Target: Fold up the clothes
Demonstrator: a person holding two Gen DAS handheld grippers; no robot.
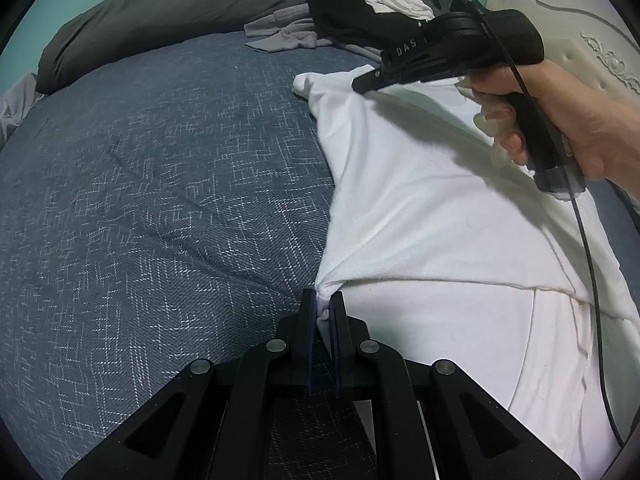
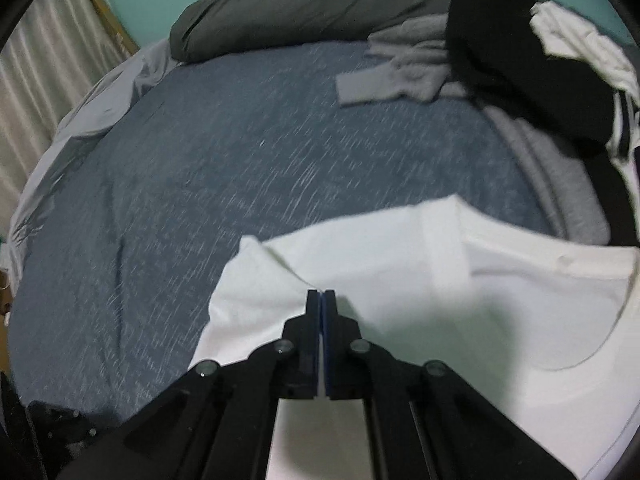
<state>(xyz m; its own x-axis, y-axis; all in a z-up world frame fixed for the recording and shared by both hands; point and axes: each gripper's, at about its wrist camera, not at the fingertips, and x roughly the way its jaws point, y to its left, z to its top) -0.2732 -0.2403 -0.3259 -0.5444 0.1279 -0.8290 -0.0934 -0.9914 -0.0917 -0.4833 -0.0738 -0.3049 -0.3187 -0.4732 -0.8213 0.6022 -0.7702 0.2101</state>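
Ahead of both grippers, on the blue bed cover (image 1: 160,184), the white T-shirt (image 1: 432,232) lies spread but not yet folded, and a heap of dark and grey clothes (image 2: 520,60) waits beyond it, so most of the work seems left. The left gripper (image 1: 324,304) is clenched on a bunched edge of the shirt. The right gripper (image 2: 321,300), further along the same side, has its jaws pressed together over the shirt's sleeve end; the blurred view suggests a thin fold caught between them, though I cannot be sure.
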